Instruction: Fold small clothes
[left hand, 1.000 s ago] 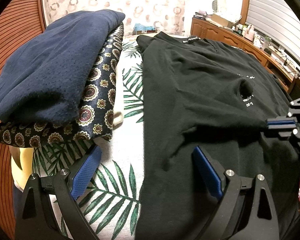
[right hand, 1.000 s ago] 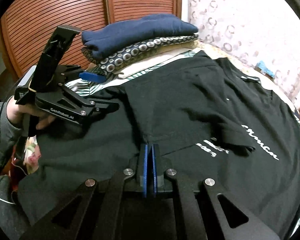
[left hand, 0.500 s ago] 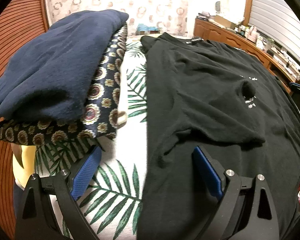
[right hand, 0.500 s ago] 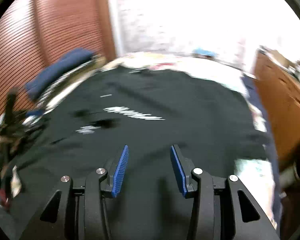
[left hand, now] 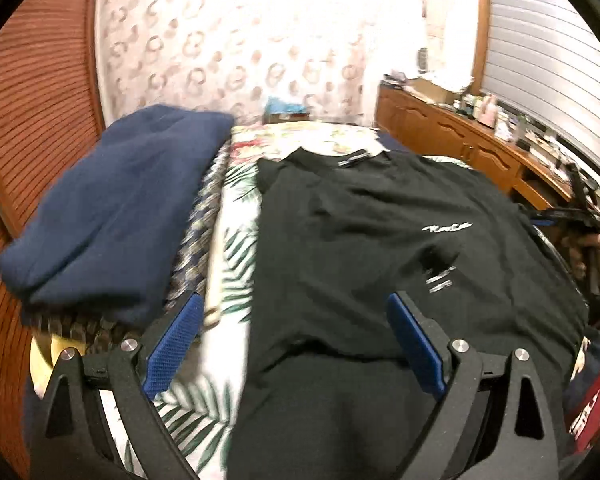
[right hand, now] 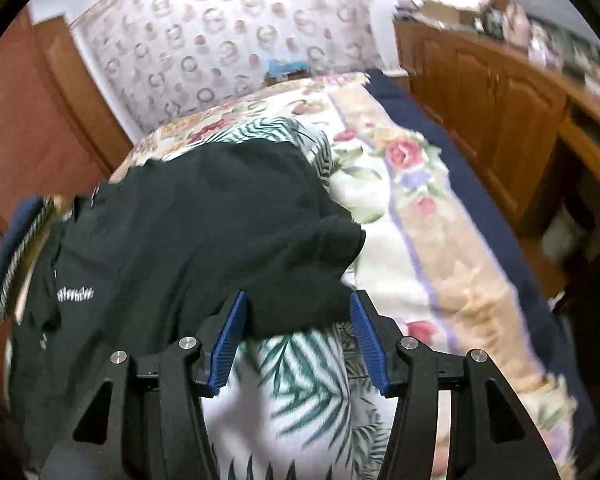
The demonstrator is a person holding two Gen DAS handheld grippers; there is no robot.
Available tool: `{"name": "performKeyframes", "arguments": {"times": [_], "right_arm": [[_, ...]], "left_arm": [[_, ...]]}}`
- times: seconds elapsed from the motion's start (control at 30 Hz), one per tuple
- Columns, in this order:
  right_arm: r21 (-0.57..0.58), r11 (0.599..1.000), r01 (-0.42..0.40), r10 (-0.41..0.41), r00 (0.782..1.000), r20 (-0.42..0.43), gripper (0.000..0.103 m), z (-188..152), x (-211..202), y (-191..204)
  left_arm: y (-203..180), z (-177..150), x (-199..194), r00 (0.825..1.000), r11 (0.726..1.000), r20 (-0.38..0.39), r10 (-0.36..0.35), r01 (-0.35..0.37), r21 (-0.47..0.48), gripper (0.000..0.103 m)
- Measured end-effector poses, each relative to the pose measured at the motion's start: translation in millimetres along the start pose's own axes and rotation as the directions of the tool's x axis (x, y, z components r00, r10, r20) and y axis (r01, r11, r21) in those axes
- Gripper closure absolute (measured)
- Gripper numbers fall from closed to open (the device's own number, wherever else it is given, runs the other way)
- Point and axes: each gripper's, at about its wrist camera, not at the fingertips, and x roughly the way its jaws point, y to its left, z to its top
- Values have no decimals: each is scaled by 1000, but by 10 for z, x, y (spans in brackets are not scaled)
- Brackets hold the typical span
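A black T-shirt [left hand: 380, 248] with white lettering lies spread on the palm-leaf sheet [left hand: 236, 256] of a bed, its left sleeve folded in over the chest. My left gripper [left hand: 296, 344] hovers open over the shirt's lower left edge and holds nothing. In the right wrist view the same T-shirt [right hand: 188, 240] fills the left half. My right gripper [right hand: 299, 342] is at its right side with its jaws opening. The right sleeve's edge [right hand: 300, 304] lies between the fingertips, and the blue pads [right hand: 228, 344] stand clear of the cloth.
A folded navy garment [left hand: 116, 208] tops a stack with a patterned cloth [left hand: 196, 236] left of the shirt. A floral quilt [right hand: 412, 208] covers the bed's right side. Wooden cabinets [right hand: 500, 112] line the right wall, a slatted wooden door [left hand: 28, 128] the left.
My right gripper let go of the folded-in left sleeve, swung across to the shirt's right sleeve and opened. My left gripper rose a little and stayed open.
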Motion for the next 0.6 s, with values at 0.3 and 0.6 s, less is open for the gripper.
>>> {"name": "performKeyframes", "arguments": {"times": [0.3,0.6], "right_arm": [[52,999,-15,17,999,-37,47,108,11,-98],[-103,990,96,-88,993,75,95,249,-167,109]], "left_arm": [[-265,-58,22,1000,999,-5,-31,31,35,9],[-576,-95,-9,997,994,7,-79,78,78,9]]}}
